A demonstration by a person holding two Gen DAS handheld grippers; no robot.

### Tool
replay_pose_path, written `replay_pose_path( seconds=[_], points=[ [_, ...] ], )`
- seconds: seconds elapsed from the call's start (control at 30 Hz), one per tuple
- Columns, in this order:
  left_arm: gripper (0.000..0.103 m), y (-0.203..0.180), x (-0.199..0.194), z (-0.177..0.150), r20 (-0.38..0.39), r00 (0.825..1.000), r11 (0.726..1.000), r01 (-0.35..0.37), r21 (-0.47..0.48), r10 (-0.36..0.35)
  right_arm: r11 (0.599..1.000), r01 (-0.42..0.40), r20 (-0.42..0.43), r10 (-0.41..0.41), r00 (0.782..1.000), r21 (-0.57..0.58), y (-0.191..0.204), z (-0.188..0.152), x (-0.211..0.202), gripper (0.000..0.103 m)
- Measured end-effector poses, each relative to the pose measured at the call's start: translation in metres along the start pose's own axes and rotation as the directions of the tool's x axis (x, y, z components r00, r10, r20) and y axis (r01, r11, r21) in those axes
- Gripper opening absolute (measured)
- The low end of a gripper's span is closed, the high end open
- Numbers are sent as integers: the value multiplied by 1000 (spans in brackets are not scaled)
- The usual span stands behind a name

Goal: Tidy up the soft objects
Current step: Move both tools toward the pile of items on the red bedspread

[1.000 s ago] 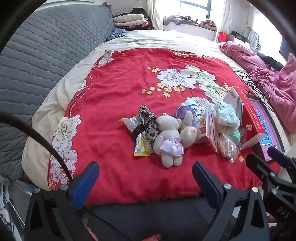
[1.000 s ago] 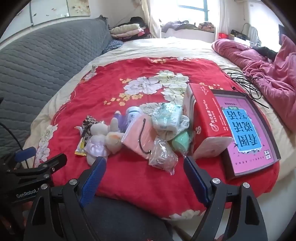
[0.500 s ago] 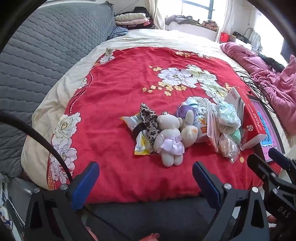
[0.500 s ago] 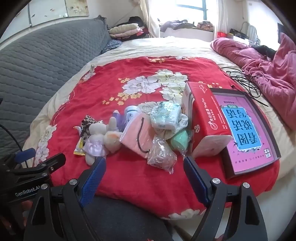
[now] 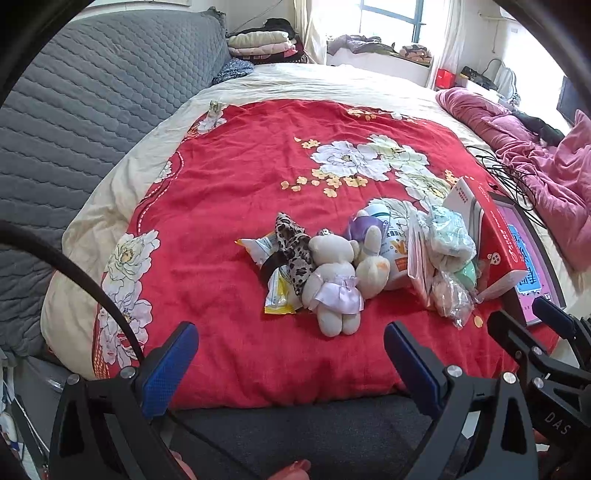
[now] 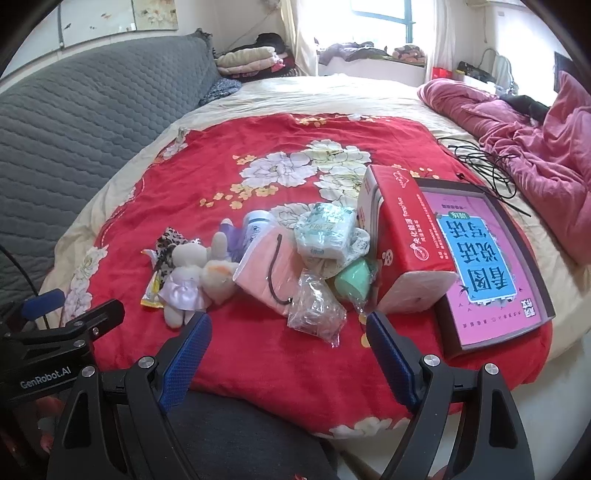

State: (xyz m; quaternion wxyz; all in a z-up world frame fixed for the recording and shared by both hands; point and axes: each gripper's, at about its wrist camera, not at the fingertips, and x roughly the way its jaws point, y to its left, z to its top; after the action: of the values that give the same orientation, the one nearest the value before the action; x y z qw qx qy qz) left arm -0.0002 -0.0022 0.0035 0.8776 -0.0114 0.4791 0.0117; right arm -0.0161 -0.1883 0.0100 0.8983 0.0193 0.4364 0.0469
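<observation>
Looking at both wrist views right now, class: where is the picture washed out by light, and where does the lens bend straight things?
Left wrist view: the window is blown out white; the grey headboard bows with fisheye curve. Right wrist view: the window glares too; the pink book looks skewed; the teddy bear stays sharp and evenly lit.

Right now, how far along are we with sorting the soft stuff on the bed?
Nothing looks done. The teddy bear, the small plush and the tissue pack sit jumbled in one pile beside the red box. Nothing is in hand: the left gripper and right gripper hang open and empty short of the pile. All sorting remains.
</observation>
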Motion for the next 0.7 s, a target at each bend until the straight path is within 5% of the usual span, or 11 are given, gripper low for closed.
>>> replay_pose_path(
  seconds=[0.7],
  points=[
    [101,1,1,-1,-3,1000,1000,6,-4,-7,1000,13,5,-13,1000,3,-1,0,-3,86]
  ],
)
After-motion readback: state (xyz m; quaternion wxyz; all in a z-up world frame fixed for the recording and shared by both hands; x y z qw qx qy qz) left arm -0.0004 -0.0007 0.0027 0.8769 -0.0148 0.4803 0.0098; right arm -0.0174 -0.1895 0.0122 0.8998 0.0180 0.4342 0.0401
